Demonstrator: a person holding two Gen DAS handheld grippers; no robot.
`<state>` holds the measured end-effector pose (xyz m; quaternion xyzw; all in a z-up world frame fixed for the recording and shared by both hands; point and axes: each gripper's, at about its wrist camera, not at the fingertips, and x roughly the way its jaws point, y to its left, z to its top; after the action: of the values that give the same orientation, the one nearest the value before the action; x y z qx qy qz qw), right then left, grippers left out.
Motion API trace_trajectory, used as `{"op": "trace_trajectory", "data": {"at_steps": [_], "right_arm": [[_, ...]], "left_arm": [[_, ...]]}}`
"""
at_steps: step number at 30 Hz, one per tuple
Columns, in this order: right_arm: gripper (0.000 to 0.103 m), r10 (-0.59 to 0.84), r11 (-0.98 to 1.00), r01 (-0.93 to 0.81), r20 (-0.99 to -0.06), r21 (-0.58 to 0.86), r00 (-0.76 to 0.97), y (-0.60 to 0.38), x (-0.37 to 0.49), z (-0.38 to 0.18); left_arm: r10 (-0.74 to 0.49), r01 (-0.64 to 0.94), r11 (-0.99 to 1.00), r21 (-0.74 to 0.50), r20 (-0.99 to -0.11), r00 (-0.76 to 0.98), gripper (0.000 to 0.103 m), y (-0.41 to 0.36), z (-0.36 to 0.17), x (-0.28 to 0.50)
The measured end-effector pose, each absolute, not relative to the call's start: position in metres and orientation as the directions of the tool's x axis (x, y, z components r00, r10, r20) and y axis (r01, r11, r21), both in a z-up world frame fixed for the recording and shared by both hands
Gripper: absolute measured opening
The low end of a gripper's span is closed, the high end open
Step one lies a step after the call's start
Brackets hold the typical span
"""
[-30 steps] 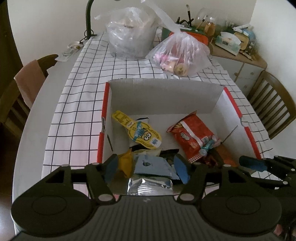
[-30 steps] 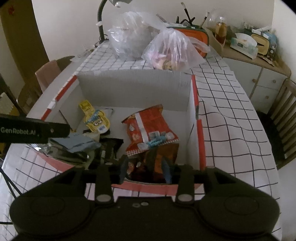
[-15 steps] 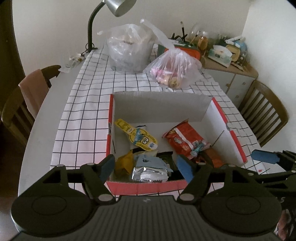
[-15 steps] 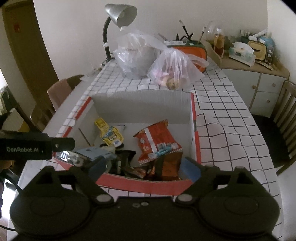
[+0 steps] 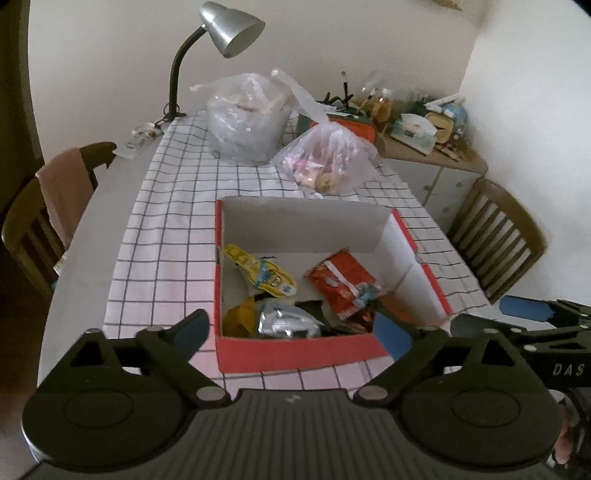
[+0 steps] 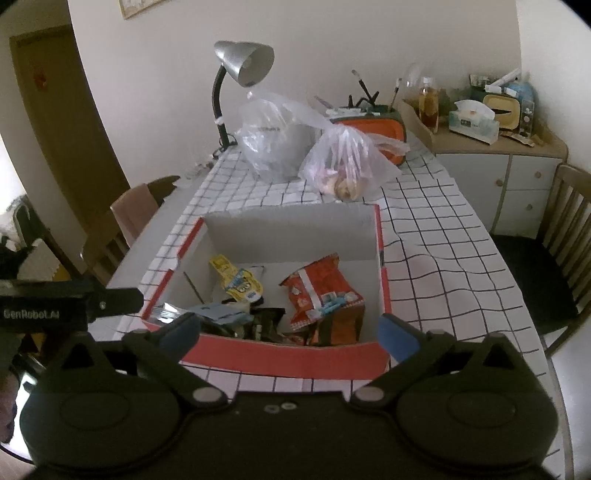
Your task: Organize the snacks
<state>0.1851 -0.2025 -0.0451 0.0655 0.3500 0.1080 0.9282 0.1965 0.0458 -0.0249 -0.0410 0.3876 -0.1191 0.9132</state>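
1. A table [image 5: 85, 258] stands against a pale wall, covered for most of its width by a white tablecloth with a black grid [image 5: 166, 236].
2. At the far end are a silver gooseneck desk lamp [image 5: 229, 33], a large clear plastic bag [image 5: 247, 118] and a smaller clear bag of pinkish items [image 5: 325, 162].
3. Wooden chairs stand on both sides; the one on the left [image 5: 29, 225] has a pink cloth [image 5: 66, 192] over its back. A cluttered cabinet [image 6: 498, 155] fills the right corner.
4. An open red-sided cardboard box [image 5: 295, 350] sits on the tablecloth and holds the snacks: a yellow cartoon pouch [image 5: 262, 273], a red packet [image 5: 343, 284], a silver foil packet [image 5: 284, 321] and darker wrappers.
5. The left gripper [image 5: 295, 332] hangs above the box's near wall, its jaws opening wide with nothing between them; the snacks lie in the box beyond and below.
6. The right gripper [image 6: 291, 330] does likewise, jaws opening, empty, over the near right part of the box.
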Motion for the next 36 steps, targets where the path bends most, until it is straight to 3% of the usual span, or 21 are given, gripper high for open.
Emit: {"op": "trace_trajectory", "data": {"at_steps": [36], "right_arm": [[0.103,0.272,0.962,-0.204,-0.595,0.181,0.756,-0.183,0.146,-0.018]], "left_arm": [[-0.199,0.164,0.98,-0.115,-0.657,0.728,0.101,0.055,0.001,0.139]]}}
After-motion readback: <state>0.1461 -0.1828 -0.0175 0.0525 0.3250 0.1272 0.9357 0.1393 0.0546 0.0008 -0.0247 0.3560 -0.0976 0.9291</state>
